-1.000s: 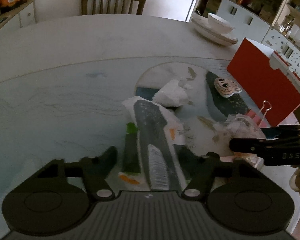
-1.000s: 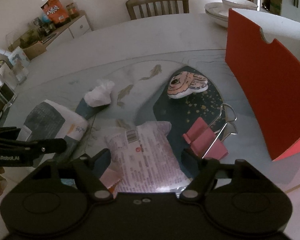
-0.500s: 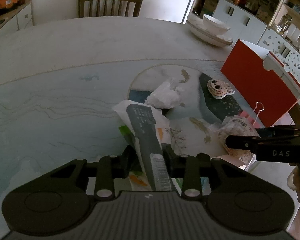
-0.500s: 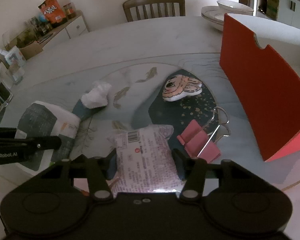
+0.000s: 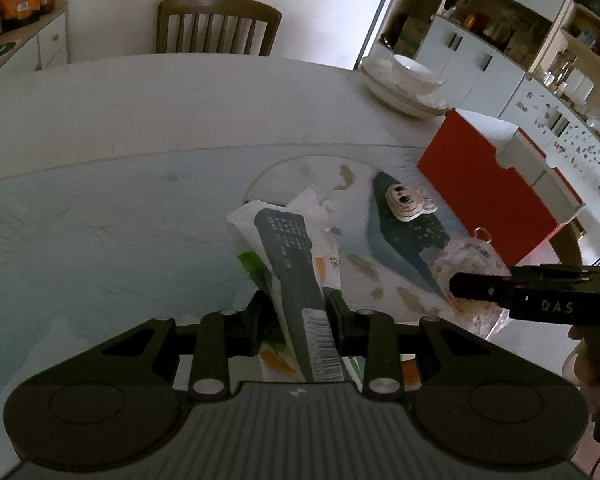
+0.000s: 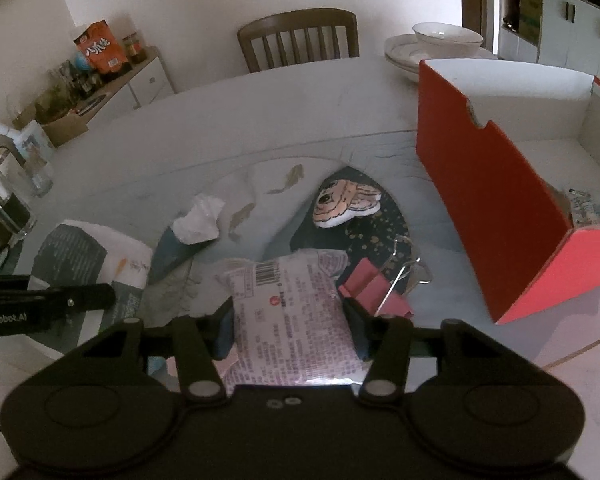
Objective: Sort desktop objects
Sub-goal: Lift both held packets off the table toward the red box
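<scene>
**Left gripper clamped on a grey-and-white packet**

The left gripper (image 5: 297, 312) has its jaws closed against a long grey-and-white plastic packet with a barcode (image 5: 292, 264). Beyond the packet lies a crumpled white tissue (image 5: 310, 202). Right of the packet, a small cartoon-faced plush (image 5: 406, 202) rests on the pale patterned surface (image 5: 120, 208). Farther right of the packet stands an open red cardboard box (image 5: 488, 184). The right gripper (image 5: 460, 285) reaches in near a clear printed snack bag (image 5: 474, 256).
</scene>
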Demonstrator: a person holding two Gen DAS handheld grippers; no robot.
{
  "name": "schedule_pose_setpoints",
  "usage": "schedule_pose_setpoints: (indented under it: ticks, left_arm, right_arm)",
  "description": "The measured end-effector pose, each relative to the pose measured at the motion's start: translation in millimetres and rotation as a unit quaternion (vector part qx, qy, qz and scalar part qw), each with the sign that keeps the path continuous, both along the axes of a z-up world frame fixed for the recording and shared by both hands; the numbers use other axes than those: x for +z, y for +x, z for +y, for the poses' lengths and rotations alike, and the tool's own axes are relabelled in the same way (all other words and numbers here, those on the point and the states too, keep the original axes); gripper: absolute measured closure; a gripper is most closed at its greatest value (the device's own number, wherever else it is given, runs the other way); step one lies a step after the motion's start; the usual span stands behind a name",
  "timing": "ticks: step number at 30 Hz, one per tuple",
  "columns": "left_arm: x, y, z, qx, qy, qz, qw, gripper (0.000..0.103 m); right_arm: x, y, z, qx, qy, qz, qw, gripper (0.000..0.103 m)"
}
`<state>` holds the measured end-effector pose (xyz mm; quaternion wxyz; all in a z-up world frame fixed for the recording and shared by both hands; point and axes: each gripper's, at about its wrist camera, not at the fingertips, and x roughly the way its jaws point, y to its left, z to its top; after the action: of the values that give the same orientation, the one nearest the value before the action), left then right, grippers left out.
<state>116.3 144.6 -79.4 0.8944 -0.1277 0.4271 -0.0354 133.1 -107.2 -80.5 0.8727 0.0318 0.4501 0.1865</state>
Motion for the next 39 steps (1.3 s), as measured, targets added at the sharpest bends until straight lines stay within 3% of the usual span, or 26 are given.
schedule_pose_setpoints:
  ticks: [20, 39]
  left_arm:
    - [45.9, -7.4, -57.2, -0.04, -0.025, -0.025, 0.9985, 0.072]
    - [70.8, 37.4, -164.4, -0.103, -0.027, -0.05, 0.9931, 0.072]
  right_arm:
    - [44.6, -25.9, -48.1, -0.009, 0.026, -0.003, 1.0, 0.049]
    - [78.8, -3.9, -147.2, -0.036, 0.026, -0.023, 0.999, 0.049]
